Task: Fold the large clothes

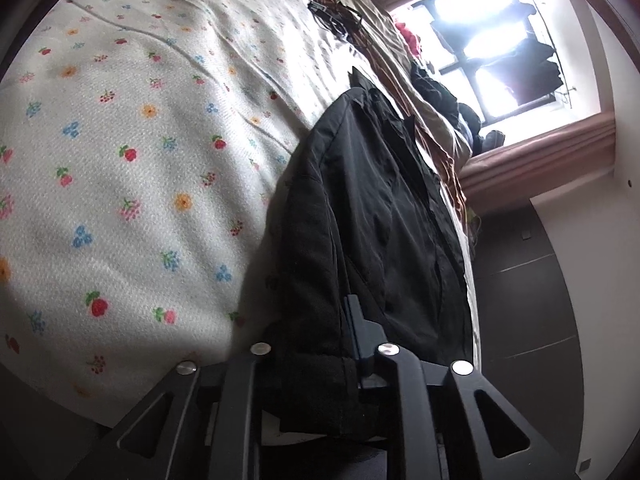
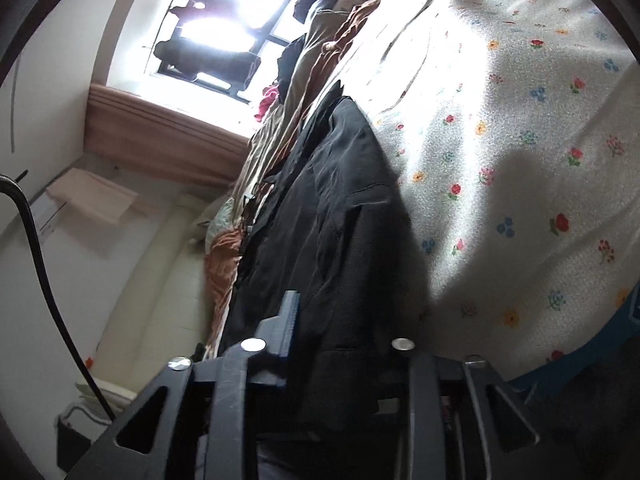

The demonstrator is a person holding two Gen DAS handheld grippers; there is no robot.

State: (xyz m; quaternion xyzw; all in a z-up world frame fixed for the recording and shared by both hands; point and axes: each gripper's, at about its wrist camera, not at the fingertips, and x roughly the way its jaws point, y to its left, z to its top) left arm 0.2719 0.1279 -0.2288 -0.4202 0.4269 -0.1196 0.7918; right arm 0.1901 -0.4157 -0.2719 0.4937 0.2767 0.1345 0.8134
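Both sets of jaws are pinching the same black coat. Jaws of the left gripper [image 1: 320, 344] are pressed on a thick black cuff or hem at the near end of the coat [image 1: 372, 208]. One blue-edged finger [image 1: 358, 332] shows on the right of the fold, and the other finger is hidden behind the cloth. Jaws of the right gripper [image 2: 324, 344] are squeezed on another bit of the coat's near edge [image 2: 332, 216]. Its blue-edged finger [image 2: 290, 320] shows on the left of the cloth, and the other finger is hidden under the dark cloth.

Where is the coat? It lies on the bed, along one long side of it, stretched away from the grippers toward the window. It is dark and a bit shiny, with soft wrinkles and a flap or collar at the far end.

Under it is a white bed cover [image 1: 140, 152] with little red, blue and orange flowers on it. That cover fills most of the bed beside the coat. Past the coat's far end, a brown and tan blanket [image 1: 436, 136] is bunched up near the bed's far edge, with more dark clothes and something red piled by it.

Behind that is a bright window [image 1: 496, 48] with dark clothes hanging in it. In the right view, a black cable [image 2: 40, 248] hangs down at the left.
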